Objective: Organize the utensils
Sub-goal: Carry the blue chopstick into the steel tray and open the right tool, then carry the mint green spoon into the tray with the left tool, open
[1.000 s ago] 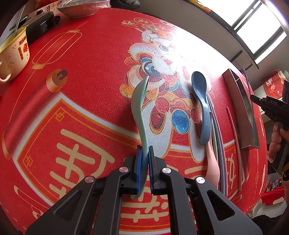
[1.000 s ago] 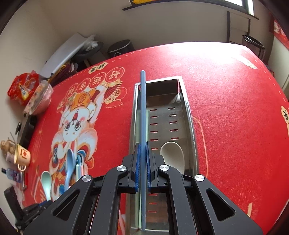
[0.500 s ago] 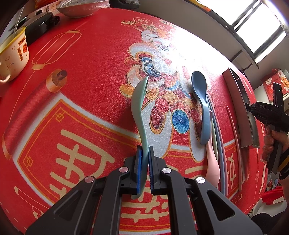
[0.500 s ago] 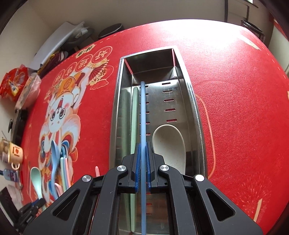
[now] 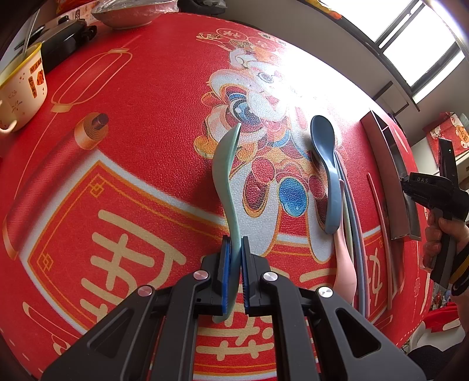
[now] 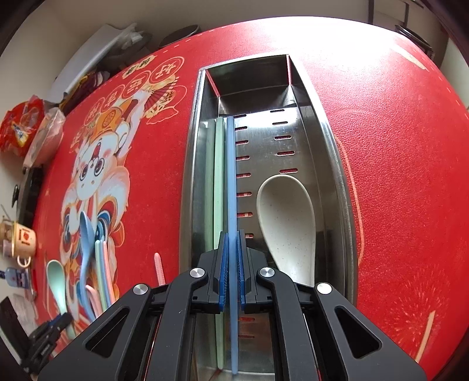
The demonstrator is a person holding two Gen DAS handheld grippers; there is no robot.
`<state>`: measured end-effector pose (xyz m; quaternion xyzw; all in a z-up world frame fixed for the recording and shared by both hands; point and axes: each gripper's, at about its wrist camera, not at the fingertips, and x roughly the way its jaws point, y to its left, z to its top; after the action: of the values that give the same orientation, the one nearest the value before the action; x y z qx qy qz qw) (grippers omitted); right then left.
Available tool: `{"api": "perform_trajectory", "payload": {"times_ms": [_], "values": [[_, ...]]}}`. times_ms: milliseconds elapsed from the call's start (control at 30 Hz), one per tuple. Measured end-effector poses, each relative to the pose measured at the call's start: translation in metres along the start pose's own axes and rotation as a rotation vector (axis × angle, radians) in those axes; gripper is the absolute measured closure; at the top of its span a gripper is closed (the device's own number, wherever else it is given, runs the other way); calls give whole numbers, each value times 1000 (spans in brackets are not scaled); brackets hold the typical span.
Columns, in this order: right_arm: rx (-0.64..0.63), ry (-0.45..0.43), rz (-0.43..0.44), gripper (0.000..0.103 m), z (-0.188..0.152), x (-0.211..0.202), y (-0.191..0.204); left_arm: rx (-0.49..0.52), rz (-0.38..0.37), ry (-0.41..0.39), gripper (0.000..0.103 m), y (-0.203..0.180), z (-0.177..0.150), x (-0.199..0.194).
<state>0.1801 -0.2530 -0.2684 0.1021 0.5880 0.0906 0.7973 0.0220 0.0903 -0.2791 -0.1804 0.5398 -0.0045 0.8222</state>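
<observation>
My left gripper [image 5: 235, 243] is shut on the handle of a pale green spoon [image 5: 227, 164], whose bowl points away over the red mat. To its right lie a blue spoon [image 5: 325, 152], a pink spoon [image 5: 346, 272] and several chopsticks [image 5: 356, 234]. My right gripper [image 6: 232, 234] is shut on a blue chopstick [image 6: 231, 175], held low inside the steel tray [image 6: 331, 152]. The chopstick runs lengthwise beside a green chopstick [image 6: 218, 175] lying there. A beige spoon [image 6: 285, 217] rests in the tray's right half.
A lone pink chopstick [image 6: 158, 268] lies on the mat left of the tray. A printed mug [image 5: 20, 91], a bowl [image 5: 132, 14] and a black device [image 5: 64, 35] stand at the mat's far left edge. Snack bags [image 6: 20, 126] sit beyond the table's rim.
My right gripper has come down with the blue chopstick from above the tray's left rim into the tray, next to the green chopstick. The left gripper and its spoon have stayed put.
</observation>
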Motion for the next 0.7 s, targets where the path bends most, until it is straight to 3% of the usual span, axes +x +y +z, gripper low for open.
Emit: {"api": "perform_trajectory", "payload": {"times_ms": [367,400,433,500,600,700], "values": [[-43,-53,-27,93,-19,-39,1,1,-34,13,97,-4,8,-4],[-45,-65,-24,85,-23,-44,1,4,-40,9,97,-6,10,-6],[-44,-81,-20,66,-26,-50,0,9,-46,5,97,-8,12,-7],[-41,-125,-14,50,-31,-62,-2,18,-59,-4,97,-13,15,-11],[-44,-138,1,48,-37,-72,-4,26,-86,-14,97,-23,21,-17],[-32,-160,32,38,-43,-83,-7,42,-117,-17,97,-38,27,-21]]}}
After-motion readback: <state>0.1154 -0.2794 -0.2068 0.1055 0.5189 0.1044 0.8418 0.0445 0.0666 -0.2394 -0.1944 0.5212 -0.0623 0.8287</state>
